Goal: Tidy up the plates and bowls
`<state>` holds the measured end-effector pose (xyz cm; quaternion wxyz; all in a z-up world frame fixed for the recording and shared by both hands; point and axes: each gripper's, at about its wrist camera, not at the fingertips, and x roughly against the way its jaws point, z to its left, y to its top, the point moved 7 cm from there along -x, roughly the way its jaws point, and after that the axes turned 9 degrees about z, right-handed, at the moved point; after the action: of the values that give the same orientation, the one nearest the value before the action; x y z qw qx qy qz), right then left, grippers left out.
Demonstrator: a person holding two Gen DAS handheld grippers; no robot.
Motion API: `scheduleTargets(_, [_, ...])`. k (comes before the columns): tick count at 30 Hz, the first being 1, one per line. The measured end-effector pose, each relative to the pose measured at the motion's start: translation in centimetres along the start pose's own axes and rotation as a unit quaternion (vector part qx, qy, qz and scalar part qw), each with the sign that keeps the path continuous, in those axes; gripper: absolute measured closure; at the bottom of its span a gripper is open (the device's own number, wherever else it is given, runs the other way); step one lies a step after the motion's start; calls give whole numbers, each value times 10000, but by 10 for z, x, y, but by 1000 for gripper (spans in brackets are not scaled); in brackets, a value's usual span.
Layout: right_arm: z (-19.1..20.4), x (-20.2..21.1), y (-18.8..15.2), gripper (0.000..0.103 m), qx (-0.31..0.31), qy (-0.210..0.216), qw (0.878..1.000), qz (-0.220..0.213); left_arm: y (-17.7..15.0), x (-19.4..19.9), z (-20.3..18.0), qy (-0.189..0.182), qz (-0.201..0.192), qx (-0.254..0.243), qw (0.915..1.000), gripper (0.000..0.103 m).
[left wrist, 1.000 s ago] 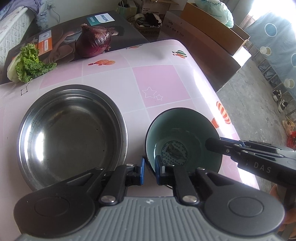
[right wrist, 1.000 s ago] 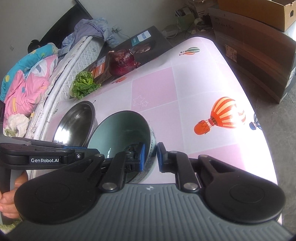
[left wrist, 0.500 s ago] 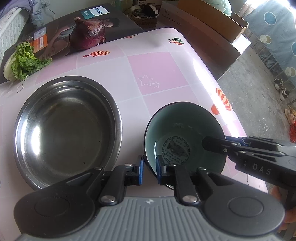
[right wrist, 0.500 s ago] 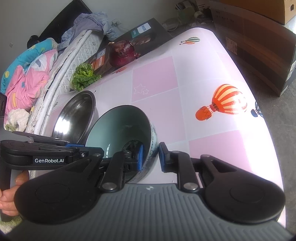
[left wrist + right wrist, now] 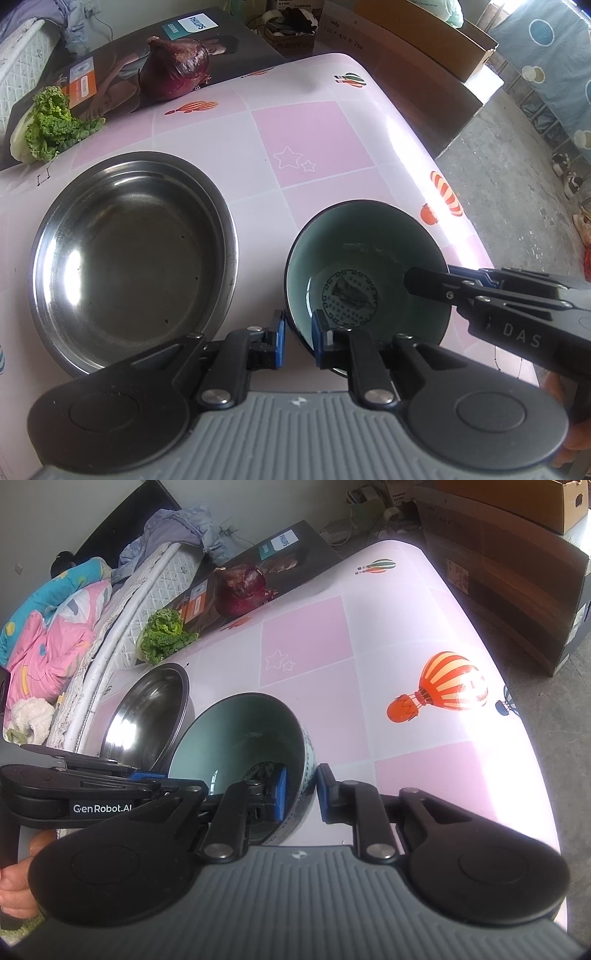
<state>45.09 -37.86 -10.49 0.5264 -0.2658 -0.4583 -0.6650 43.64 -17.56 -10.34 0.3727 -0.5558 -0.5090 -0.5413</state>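
Observation:
A teal ceramic bowl [image 5: 362, 258] with a dark printed emblem inside is just right of a wide steel bowl [image 5: 129, 258] on the pink checked tablecloth [image 5: 314, 147]. My left gripper [image 5: 297, 341] is shut on the teal bowl's near-left rim, one blue pad outside and one inside. My right gripper [image 5: 439, 275] comes in from the right and pinches the opposite rim. In the right wrist view the teal bowl [image 5: 240, 738] tilts toward the steel bowl [image 5: 147, 709]. There my right gripper [image 5: 301, 794] straddles its wall, and my left gripper [image 5: 177, 780] reaches in from the left.
A red onion [image 5: 175, 70] and a lettuce [image 5: 48, 125] lie on a dark printed box [image 5: 110, 74] at the table's far edge. The table's right edge [image 5: 461, 184] drops to a concrete floor with cardboard boxes [image 5: 517, 572]. A bed [image 5: 55, 635] borders the left side.
The left wrist view has shifted slightly over the two bowls. The right jaws stand a touch wider on the rim. The teal bowl stays between both grippers.

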Motion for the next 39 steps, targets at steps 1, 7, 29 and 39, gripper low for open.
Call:
scheduleTargets(1, [0, 1, 0, 86, -2, -1, 10000, -4, 0, 0, -1, 3, -2, -2, 10000, 87])
scheduleTargets(7, [-2, 4, 0, 86, -13, -9, 10000, -59, -1, 3, -4, 60, -66, -30, 10000, 87])
scheduleTargets(29, [23, 47, 1, 86, 157, -147, 9991, -376, -15, 41, -1, -132, -394, -17, 9991, 87])
scheduleTargets(39, [80, 58, 14, 86, 548, -95, 9973, -488, -26, 76, 38, -164, -644, 290, 9974, 87])
